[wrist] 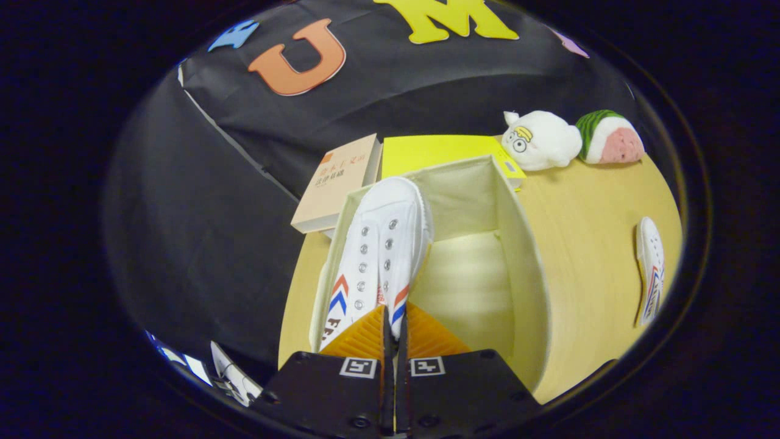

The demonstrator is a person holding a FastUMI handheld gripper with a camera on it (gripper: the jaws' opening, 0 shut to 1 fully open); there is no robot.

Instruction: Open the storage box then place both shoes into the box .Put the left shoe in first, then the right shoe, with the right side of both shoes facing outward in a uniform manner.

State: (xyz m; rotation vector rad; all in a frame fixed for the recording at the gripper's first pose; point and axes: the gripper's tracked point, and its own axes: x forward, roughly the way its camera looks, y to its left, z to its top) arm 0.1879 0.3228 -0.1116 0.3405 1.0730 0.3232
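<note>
The gripper (390,332) hangs over the near end of the open storage box (518,244), and its two fingers are pressed together on the heel edge of a white shoe (378,250), with only a thin strip of the shoe between them. That shoe stretches straight away from the fingers, toe pointing toward the far wall of the box, and sits along the box's left wall, inside the box or just above its floor; whether the sole rests on the floor cannot be told.

The held shoe is a white canvas lace-up with two rows of metal eyelets, a rounded rubber toe cap, and red and blue chevron stripes on its side near the heel. No laces show in the eyelets.

The second shoe (650,268) lies well apart to the right on the wooden table (585,256), outside the box, on its side with the same red and blue stripes visible.

The box is pale cream with upright fabric-like walls; its right half is bare floor beside the held shoe. Just beyond the box's far wall lie a tan book (335,183) and a yellow book (432,152) side by side. Further right on the table sit a white plush toy (539,140) and, touching it, a watermelon-slice plush (609,137)
</note>
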